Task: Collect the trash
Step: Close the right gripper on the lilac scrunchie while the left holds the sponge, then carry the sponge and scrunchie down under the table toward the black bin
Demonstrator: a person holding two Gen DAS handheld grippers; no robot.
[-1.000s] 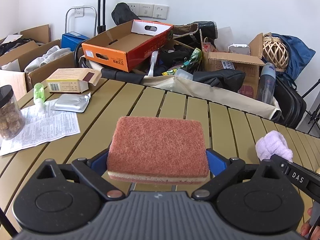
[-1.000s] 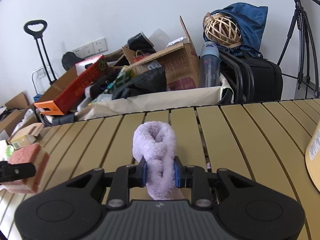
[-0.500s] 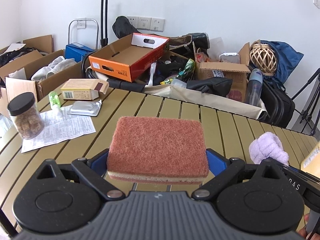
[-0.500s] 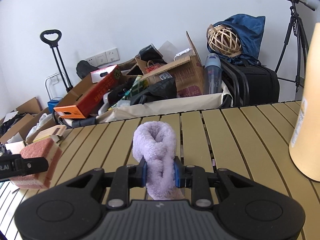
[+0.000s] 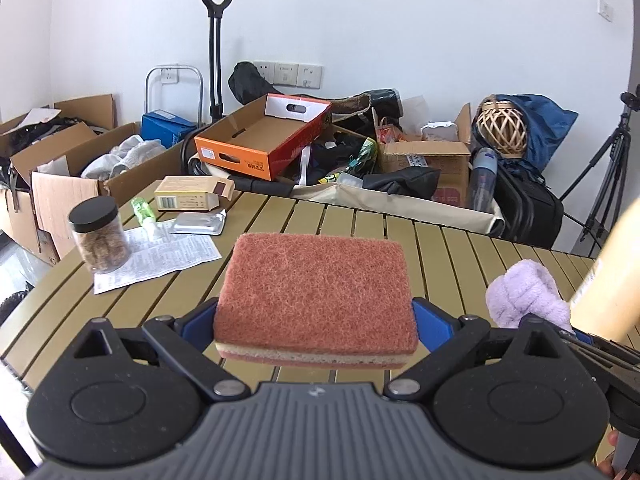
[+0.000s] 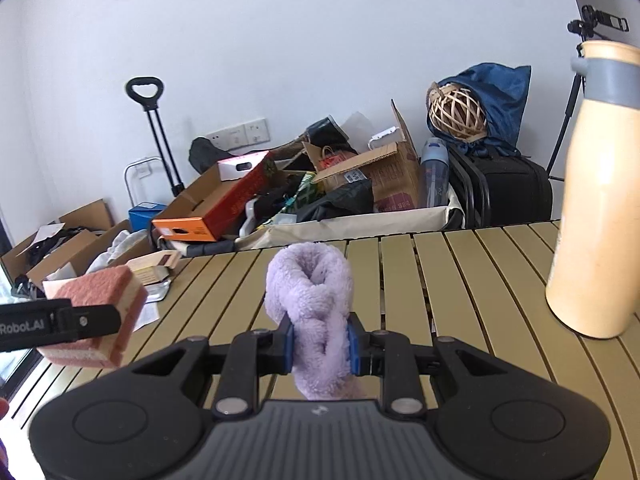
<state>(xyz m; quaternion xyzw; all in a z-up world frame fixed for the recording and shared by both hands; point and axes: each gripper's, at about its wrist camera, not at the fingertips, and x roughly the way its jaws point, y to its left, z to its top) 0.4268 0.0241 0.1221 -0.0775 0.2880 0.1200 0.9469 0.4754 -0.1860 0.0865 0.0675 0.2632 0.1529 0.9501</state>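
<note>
Left gripper (image 5: 316,320) fingers clamp the sponge (image 5: 316,300) above the table (image 5: 360,224). Right gripper (image 6: 320,340) fingers clamp the purple cloth (image 6: 310,308).

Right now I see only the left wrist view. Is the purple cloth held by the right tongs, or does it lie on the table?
Observer: Held. The right tongs pinch the purple cloth between both blue pads.
Operator: And the pale blurred shape at my right edge?
Observer: A cream bottle with a grey cap, standing upright on the table.
Operator: Does it touch the cloth?
Observer: No, bare slats show between them.
</note>
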